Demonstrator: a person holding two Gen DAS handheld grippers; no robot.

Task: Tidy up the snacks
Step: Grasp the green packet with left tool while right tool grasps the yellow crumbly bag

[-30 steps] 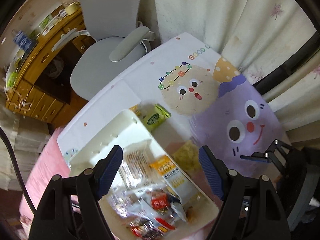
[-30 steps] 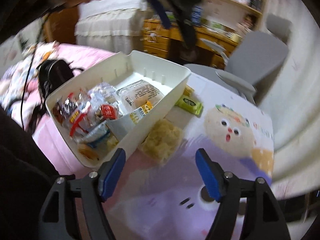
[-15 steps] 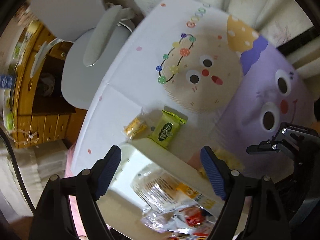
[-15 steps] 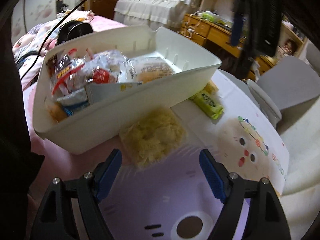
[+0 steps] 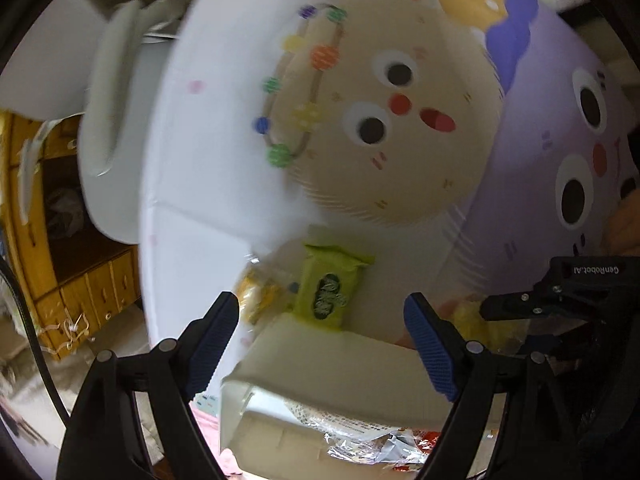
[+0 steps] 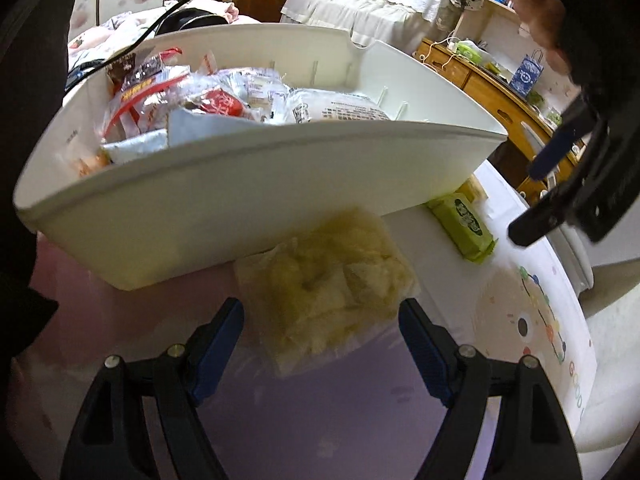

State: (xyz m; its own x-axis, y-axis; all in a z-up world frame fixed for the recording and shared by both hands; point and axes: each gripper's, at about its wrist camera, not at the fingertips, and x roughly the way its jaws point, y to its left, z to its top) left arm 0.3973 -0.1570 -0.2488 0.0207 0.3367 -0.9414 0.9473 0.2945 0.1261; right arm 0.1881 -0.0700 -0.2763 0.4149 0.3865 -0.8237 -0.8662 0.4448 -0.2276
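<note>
Hovering open, right gripper [image 6: 320,344] straddles the yellow snack bag [image 6: 328,284].

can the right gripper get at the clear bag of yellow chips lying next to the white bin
Probably yes. The right gripper has its jaws open right over the chip bag, with nothing between them. The white bin sits close behind, touching or overlapping the bag's far edge, which may crowd it.

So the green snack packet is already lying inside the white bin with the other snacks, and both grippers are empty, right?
Not quite. The green snack packet lies outside the white bin, on the cloth by its corner, as the right wrist view shows. Both the right gripper and left gripper are empty.
</note>
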